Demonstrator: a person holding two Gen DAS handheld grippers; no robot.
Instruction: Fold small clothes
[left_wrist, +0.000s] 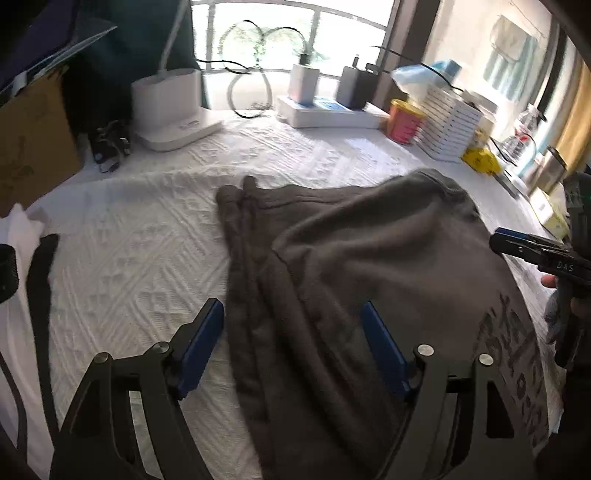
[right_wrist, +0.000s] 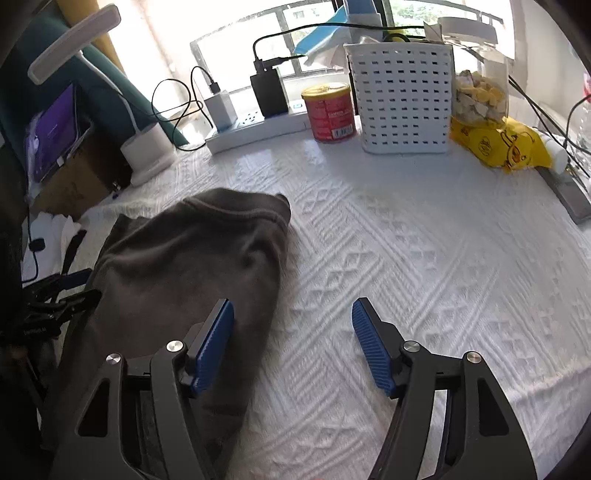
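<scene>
A dark grey-brown garment (left_wrist: 369, 266) lies folded on the white textured cloth (left_wrist: 129, 251), with printed lettering (left_wrist: 517, 362) near its right side. My left gripper (left_wrist: 293, 332) stands open over the garment's left folded edge, and its blue pads do not press the fabric. In the right wrist view the same garment (right_wrist: 192, 258) fills the left half. My right gripper (right_wrist: 293, 332) is open at the garment's right edge, its left fingertip (right_wrist: 218, 336) above the fabric and its right one above the bare cloth. Each gripper also shows in the other's view: the right gripper (left_wrist: 535, 254) and the left gripper (right_wrist: 62, 291).
Along the far edge stand a white lamp base (left_wrist: 166, 107), a power strip with chargers (right_wrist: 258, 125), a red tin (right_wrist: 328, 110), a white basket (right_wrist: 402, 96), a jar (right_wrist: 480, 92) and a yellow bag (right_wrist: 502, 144). A cardboard box (left_wrist: 33, 140) and white fabric (left_wrist: 22, 229) lie at the left.
</scene>
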